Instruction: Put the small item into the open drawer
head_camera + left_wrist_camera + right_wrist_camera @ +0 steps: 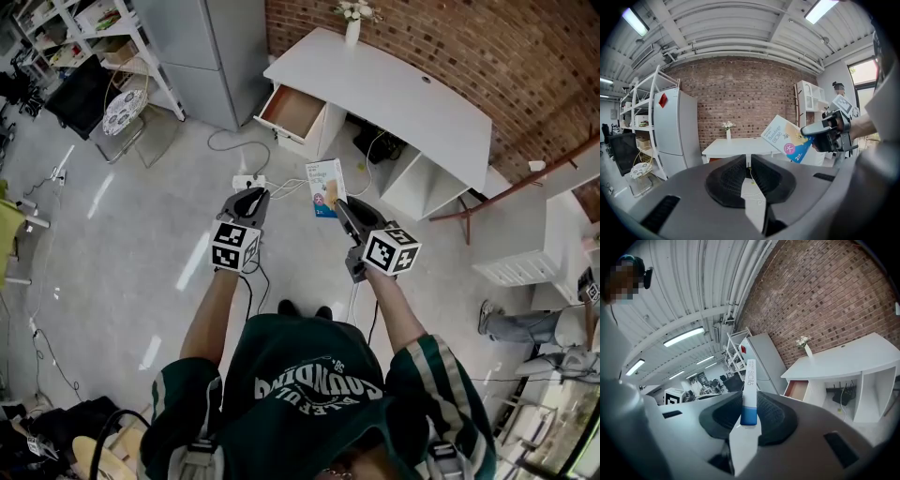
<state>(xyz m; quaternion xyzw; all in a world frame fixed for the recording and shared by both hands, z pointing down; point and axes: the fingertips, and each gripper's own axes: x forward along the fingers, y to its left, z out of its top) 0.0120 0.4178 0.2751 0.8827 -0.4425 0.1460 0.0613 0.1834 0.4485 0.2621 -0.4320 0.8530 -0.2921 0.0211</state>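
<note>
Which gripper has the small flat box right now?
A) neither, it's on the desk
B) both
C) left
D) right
D: in the right gripper view the right gripper has its jaws closed on the edge of the box, and in the left gripper view the left gripper has nothing between its jaws.

Head view steeply down from above; both gripper views near-level, toward shared white desk.

White-and-blue box, white desk, brown drawer interior, red-brown brick wall.
</note>
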